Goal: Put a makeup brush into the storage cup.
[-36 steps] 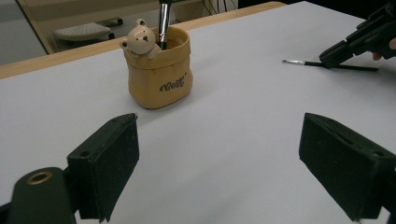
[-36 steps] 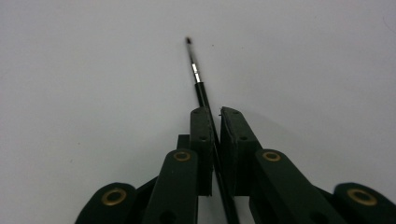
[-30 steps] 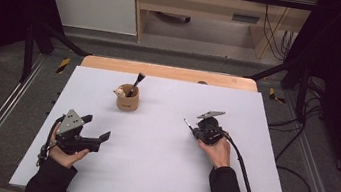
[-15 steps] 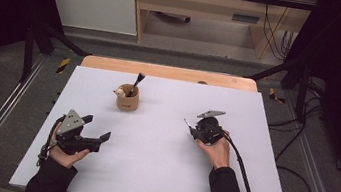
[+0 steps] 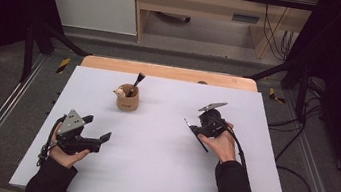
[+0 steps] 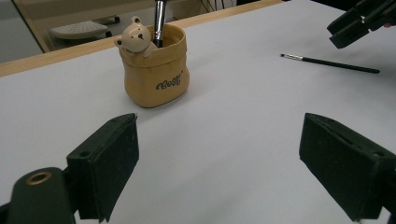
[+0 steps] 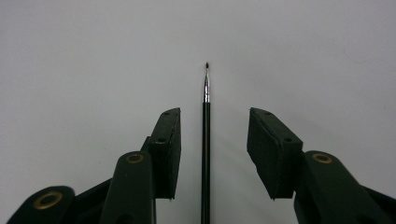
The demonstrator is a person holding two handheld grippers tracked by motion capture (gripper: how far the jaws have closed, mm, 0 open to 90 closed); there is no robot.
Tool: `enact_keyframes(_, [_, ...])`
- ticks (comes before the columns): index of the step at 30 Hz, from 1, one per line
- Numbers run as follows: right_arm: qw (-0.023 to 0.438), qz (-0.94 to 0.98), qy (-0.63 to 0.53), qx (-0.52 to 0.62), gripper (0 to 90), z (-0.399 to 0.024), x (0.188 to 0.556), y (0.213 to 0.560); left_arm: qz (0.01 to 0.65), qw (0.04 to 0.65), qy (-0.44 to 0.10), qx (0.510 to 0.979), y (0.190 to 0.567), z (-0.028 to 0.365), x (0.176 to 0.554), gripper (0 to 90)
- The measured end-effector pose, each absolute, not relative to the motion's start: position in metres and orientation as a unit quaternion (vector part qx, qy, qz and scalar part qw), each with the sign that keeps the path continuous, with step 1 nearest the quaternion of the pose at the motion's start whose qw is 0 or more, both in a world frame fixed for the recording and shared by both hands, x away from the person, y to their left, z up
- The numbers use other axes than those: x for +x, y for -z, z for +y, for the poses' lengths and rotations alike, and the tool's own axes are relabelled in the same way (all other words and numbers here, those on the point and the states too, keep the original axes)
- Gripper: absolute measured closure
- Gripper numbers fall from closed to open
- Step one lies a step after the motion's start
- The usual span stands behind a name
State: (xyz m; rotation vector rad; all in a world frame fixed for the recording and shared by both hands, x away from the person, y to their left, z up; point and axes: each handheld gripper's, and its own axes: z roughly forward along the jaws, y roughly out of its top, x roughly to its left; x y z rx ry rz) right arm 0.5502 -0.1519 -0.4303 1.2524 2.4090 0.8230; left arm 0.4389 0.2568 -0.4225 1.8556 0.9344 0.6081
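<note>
Now the right gripper (image 7: 214, 154), jaws just opening, hangs over a thin black paintbrush (image 7: 206, 140) lying flat on the white table (image 5: 147, 173), apparently released. The left gripper (image 6: 233, 172) waits spread wide near the tan bear-faced ceramic holder (image 6: 154, 70).

Long black sleeves are worn. Each gripper is black: the left gripper (image 5: 94, 138) is topped by a grey three-cornered plate, brass-ringed screw holes are seen on the right gripper (image 7: 212, 149), and a black cable is trailed.
</note>
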Motion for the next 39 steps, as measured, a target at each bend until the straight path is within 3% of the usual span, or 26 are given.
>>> enact_keyframes(12, [0.127, 0.867, -0.223, 0.428, 61.2, -0.143, 0.563, 0.438, 0.382, 0.469, -0.246, 0.757, 0.423, 0.257, 0.439, 11.1])
enact_keyframes(39, [0.092, 0.879, -0.18, 0.431, 85.4, -0.144, 0.562, 0.452, 0.38, 0.468, -0.247, 0.759, 0.423, 0.255, 0.439, 11.2])
